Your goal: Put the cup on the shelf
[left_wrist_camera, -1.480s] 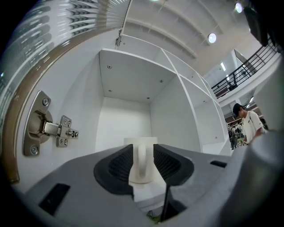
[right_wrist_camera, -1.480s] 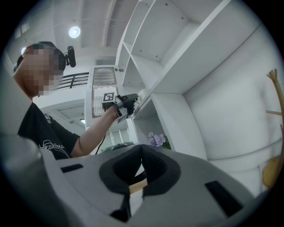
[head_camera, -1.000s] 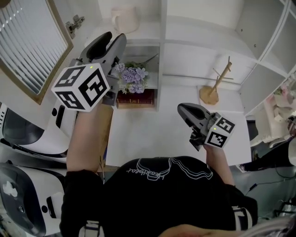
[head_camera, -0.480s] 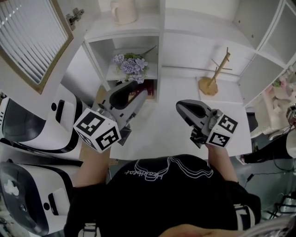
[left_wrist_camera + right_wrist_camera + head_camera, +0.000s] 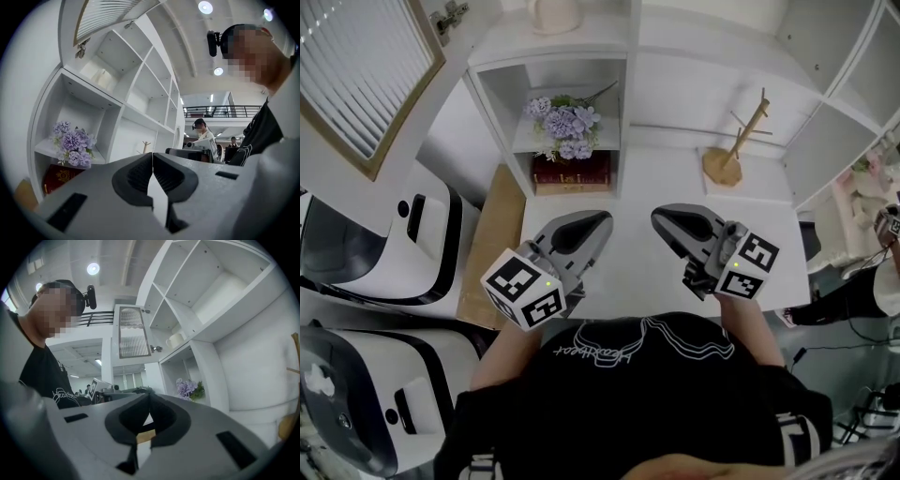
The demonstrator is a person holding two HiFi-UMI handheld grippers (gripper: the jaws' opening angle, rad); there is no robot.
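Note:
The cream cup (image 5: 553,13) stands on the top shelf of the white shelf unit (image 5: 492,70), with no gripper near it; it also shows as a pale cup (image 5: 100,77) in the left gripper view and a small cup (image 5: 176,340) in the right gripper view. My left gripper (image 5: 592,225) hovers low over the white table (image 5: 628,187), its jaws pressed together with nothing between them. Beside it, my right gripper (image 5: 664,218) is also shut and empty. Both point toward the shelves.
Purple flowers (image 5: 565,131) and a dark red book (image 5: 572,174) fill the compartment under the cup. A wooden mug tree (image 5: 733,159) stands at the table's back right. White machines (image 5: 375,253) sit on the floor at the left.
My left gripper has drawn back from the upper shelf and come down beside the right one, near my body. The cup stays on the shelf. The right gripper has barely moved.

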